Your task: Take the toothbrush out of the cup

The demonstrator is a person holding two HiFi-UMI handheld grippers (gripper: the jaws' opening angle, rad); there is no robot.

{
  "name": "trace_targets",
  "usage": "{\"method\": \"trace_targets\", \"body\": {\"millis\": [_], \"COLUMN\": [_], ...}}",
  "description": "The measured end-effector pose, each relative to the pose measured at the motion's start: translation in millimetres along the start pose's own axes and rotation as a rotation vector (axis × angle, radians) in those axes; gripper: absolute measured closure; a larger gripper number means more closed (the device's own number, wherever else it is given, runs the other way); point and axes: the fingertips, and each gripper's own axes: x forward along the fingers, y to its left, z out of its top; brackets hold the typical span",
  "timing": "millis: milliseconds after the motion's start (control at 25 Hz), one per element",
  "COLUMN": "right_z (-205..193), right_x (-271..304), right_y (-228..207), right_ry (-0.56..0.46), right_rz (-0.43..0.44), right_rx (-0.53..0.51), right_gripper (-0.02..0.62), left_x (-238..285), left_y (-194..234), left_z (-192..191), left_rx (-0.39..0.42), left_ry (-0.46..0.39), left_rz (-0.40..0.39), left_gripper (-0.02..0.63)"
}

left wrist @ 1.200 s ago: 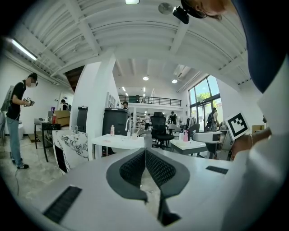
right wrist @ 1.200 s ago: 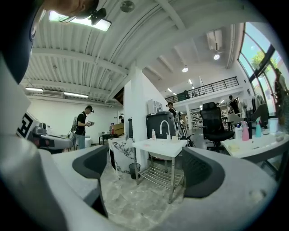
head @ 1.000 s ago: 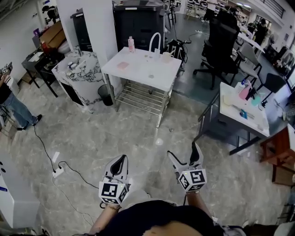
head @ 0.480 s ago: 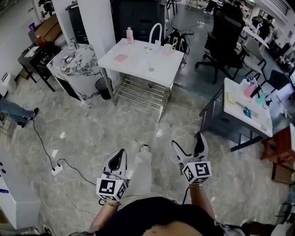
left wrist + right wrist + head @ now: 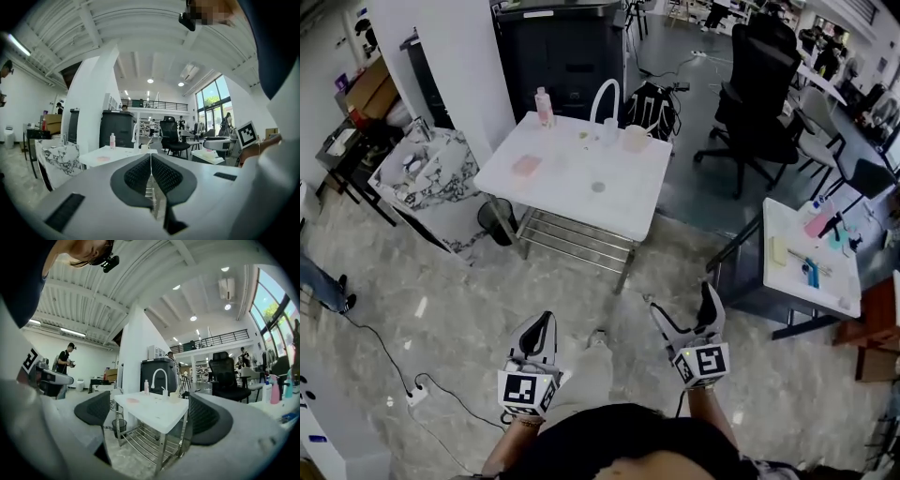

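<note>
A white table (image 5: 581, 183) stands ahead, a few steps off. At its far edge a beige cup (image 5: 636, 138) sits beside a white arched faucet (image 5: 605, 94). In the right gripper view something thin leans out of the cup (image 5: 174, 395); it is too small to tell as a toothbrush. My left gripper (image 5: 544, 323) is low in the head view with its jaws shut and nothing between them (image 5: 151, 171). My right gripper (image 5: 680, 300) is open and empty, and the table (image 5: 159, 411) shows between its pads.
A pink bottle (image 5: 544, 105), a pink patch (image 5: 526, 166) and a small round thing (image 5: 598, 187) are on the table. Around it stand a marble-topped stand (image 5: 417, 173), a bin (image 5: 492, 217), a black cabinet (image 5: 567, 52), an office chair (image 5: 759, 84) and a second table (image 5: 811, 258). A power strip (image 5: 417, 394) lies on the floor.
The table has come nearer and lower in the head view as the person walks toward it. Both grippers hold the same poses, left shut and right open.
</note>
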Motion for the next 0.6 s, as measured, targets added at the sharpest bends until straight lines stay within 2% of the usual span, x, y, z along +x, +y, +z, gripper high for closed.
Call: {"method": "trace_targets", "body": {"millis": [80, 280, 600], "right_z": [0, 4, 11], "right_x": [36, 111, 167], "right_y": [-18, -54, -92], "right_ry": [0.006, 0.02, 0.019], "right_rz": [-0.016, -0.036, -0.096], "right_rx": [0.033, 0.037, 0.058], "right_gripper": [0.081, 0.081, 0.081], "left_x": [41, 122, 171], "left_y": [20, 49, 69], "left_z": [8, 38, 42], "left_rx": [0.007, 0.022, -0.003], "left_ry": [-0.005, -0.045, -0.022], "left_rz": [0.002, -0.016, -0.009], "left_gripper": [0.601, 0.601, 0.601]}}
